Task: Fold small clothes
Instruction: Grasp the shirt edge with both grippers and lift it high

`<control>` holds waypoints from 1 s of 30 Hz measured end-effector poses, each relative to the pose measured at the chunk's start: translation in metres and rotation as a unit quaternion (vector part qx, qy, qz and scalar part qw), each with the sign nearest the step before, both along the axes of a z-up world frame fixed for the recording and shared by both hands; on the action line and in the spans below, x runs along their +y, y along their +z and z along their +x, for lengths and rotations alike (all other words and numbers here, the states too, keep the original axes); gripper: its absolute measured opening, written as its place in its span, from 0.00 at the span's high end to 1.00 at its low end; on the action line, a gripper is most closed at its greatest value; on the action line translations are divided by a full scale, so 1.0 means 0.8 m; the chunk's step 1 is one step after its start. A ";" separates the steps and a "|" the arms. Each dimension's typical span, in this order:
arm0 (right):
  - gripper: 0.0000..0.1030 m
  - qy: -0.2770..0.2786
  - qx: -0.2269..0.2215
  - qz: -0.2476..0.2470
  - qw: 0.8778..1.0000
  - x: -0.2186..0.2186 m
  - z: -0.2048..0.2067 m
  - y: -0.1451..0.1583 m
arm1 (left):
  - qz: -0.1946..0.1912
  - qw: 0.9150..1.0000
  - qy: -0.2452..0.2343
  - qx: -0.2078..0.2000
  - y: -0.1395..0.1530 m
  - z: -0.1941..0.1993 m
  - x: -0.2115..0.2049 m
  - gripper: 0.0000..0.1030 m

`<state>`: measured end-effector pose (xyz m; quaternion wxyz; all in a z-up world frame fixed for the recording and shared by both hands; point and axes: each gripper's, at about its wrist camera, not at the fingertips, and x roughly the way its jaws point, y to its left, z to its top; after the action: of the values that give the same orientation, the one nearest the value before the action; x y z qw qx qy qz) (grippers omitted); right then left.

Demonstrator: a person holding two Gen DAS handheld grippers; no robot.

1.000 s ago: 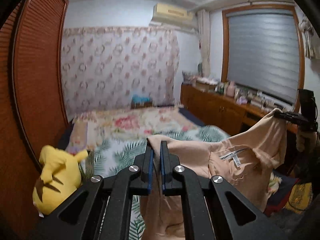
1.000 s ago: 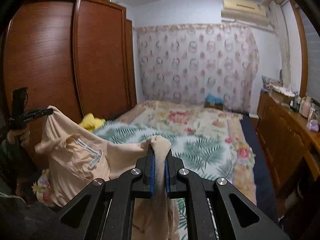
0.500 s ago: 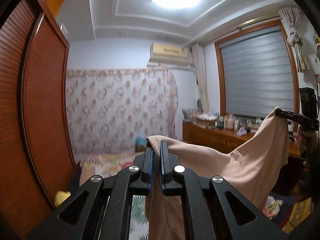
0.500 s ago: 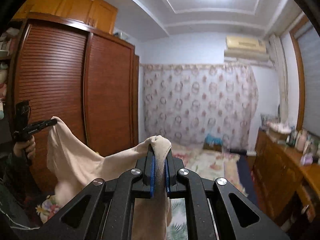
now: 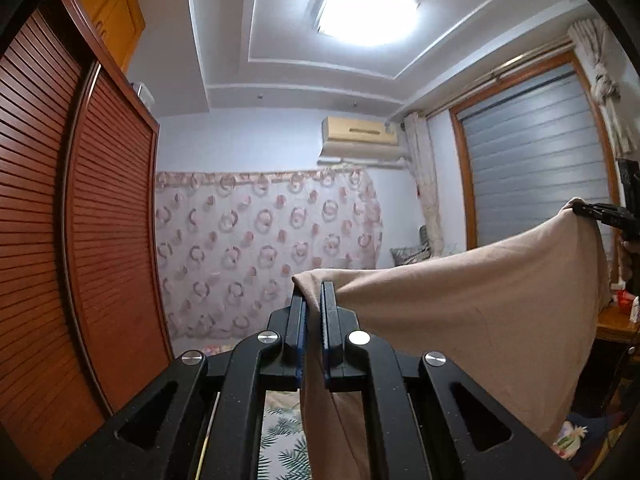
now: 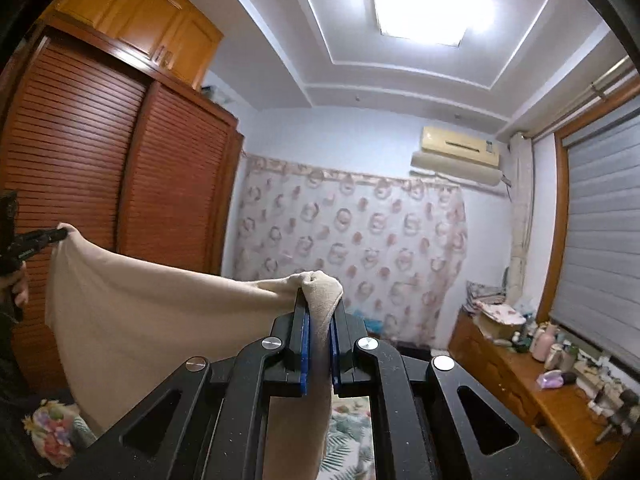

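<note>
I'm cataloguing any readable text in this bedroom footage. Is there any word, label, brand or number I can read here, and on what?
No text can be read.
Beige wall-mounted air conditioner: a small blue mark at its right end, too small to read.
Bottles and jars on the wooden dresser: labels too small and blurred.
Beige cloth garment, clamped by the left gripper and the right gripper: no label showing.

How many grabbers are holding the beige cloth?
2: the left gripper pinches one top corner of the beige cloth, the right gripper the other.
</note>
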<state>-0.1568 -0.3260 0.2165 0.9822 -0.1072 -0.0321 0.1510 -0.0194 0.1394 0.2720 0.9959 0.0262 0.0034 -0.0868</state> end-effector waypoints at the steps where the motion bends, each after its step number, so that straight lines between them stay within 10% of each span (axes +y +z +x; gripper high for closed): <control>1: 0.93 -0.009 0.008 -0.005 1.000 0.007 0.013 -0.005 | 0.003 1.000 0.002 0.006 -0.005 0.008 -0.004 0.93; 17: 0.92 -0.052 0.182 -0.044 0.981 0.120 0.371 -0.177 | 0.042 0.980 0.029 0.194 -0.266 0.328 -0.048 0.93; 27: 0.92 -0.075 0.268 -0.049 0.959 0.164 0.510 -0.146 | 0.055 0.963 0.029 0.261 -0.330 0.408 -0.079 0.93; 30: 0.85 -0.073 0.284 -0.036 0.955 0.148 0.528 -0.143 | 0.053 0.958 0.030 0.282 -0.340 0.414 -0.080 0.78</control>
<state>0.2656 -0.2072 0.1021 0.9548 -0.0968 0.2612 0.1041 0.3117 0.0758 -0.0002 0.9538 0.0530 0.2893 -0.0608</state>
